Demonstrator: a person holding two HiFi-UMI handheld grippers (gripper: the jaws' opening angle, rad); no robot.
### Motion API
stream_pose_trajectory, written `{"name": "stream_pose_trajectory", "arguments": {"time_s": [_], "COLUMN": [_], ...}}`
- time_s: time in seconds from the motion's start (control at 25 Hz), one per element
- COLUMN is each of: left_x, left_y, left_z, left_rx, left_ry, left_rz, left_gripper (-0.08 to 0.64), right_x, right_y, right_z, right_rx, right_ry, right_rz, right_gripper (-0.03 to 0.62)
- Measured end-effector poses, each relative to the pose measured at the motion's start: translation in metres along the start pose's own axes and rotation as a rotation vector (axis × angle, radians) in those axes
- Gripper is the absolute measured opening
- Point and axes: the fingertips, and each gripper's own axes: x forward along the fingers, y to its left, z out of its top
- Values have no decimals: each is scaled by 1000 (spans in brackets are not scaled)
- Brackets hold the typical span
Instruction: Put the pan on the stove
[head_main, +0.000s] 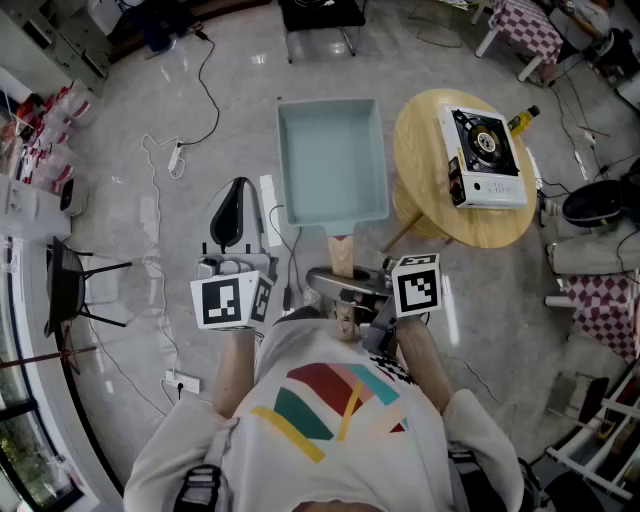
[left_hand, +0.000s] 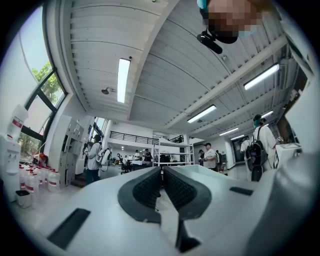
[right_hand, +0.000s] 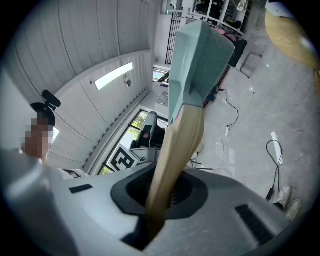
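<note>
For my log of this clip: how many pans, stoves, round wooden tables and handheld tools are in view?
pan: 1
stove: 1
round wooden table: 1
tools: 2 (left tool, right tool)
Total: 5

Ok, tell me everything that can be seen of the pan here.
The pan is square, deep-walled, pale blue-green and empty, with a light wooden handle. It hangs roughly level above the floor, left of the round table, not on the stove. Only the right gripper touches it, jaws shut on the handle's end.
</note>
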Motion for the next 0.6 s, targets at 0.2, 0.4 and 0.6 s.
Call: {"name": "stream_pose_trajectory", "arguments": {"time_s": [0.2, 0.4, 0.6], "left_x": [0, 2, 11], "left_y": [-2, -2, -1], "left_z": [-1, -3, -9], "left_rx": [2, -4, -14], "left_ry": [2, 4, 13], "left_rz": [0, -2, -15], "left_gripper": [14, 14, 14], "right_x": [0, -1, 0], "right_y": [2, -2, -6], "right_z": [-1, -2, 2], "right_rx": [4, -1, -29], "right_ry": [9, 15, 28], "right_rz": [8, -1, -26], "right_gripper": [25, 25, 24]}}
